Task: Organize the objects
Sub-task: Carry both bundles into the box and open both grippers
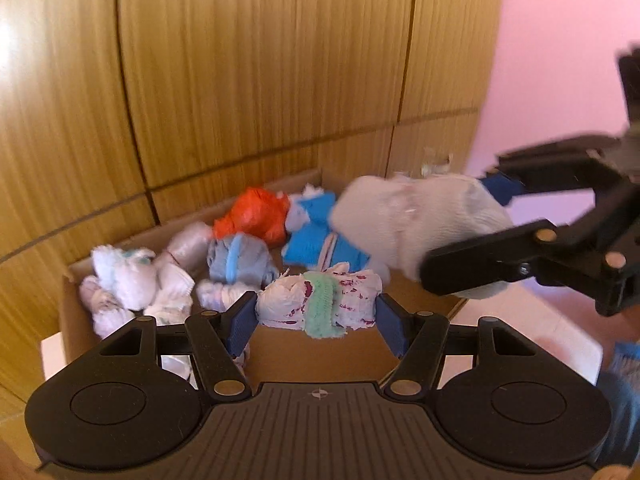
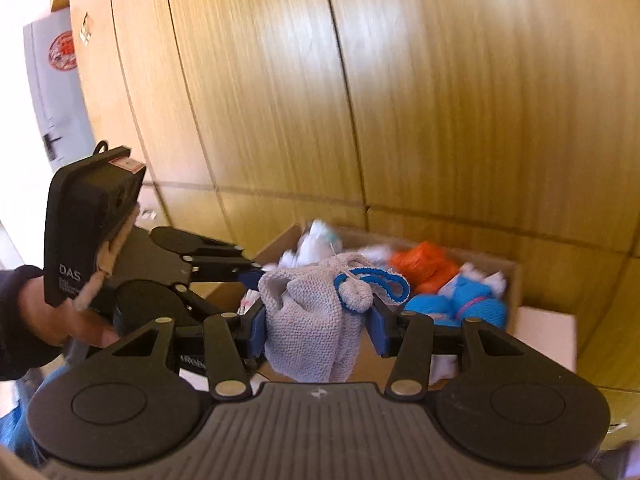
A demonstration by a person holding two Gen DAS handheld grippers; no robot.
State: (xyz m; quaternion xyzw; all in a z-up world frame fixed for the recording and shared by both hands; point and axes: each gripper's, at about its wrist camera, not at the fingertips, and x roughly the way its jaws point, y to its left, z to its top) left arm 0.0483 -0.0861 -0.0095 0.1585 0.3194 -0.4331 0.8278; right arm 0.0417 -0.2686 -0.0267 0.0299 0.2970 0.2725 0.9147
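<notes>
My left gripper point(image 1: 318, 322) hovers over an open cardboard box point(image 1: 66, 284). Its blue pads point(image 1: 242, 320) press both ends of a white sock bundle point(image 1: 320, 300) that has magenta specks and a green band. From the right comes my right gripper point(image 1: 472, 228), shut on a pale grey knitted bundle point(image 1: 416, 220) held above the box. In the right wrist view the right gripper point(image 2: 316, 330) clamps that grey knit point(image 2: 308, 320), which carries a blue loop point(image 2: 384, 280). The left gripper point(image 2: 248, 292) shows at the left there, its load mostly hidden behind the knit.
Inside the box lie an orange bundle point(image 1: 256, 216), a bright blue one point(image 1: 312, 236), a grey-blue one point(image 1: 240, 260) and white ones point(image 1: 128, 280). The box stands on a white surface point(image 1: 540, 332) against a wooden panel wall point(image 1: 260, 80). A hand point(image 2: 60, 320) holds the left gripper.
</notes>
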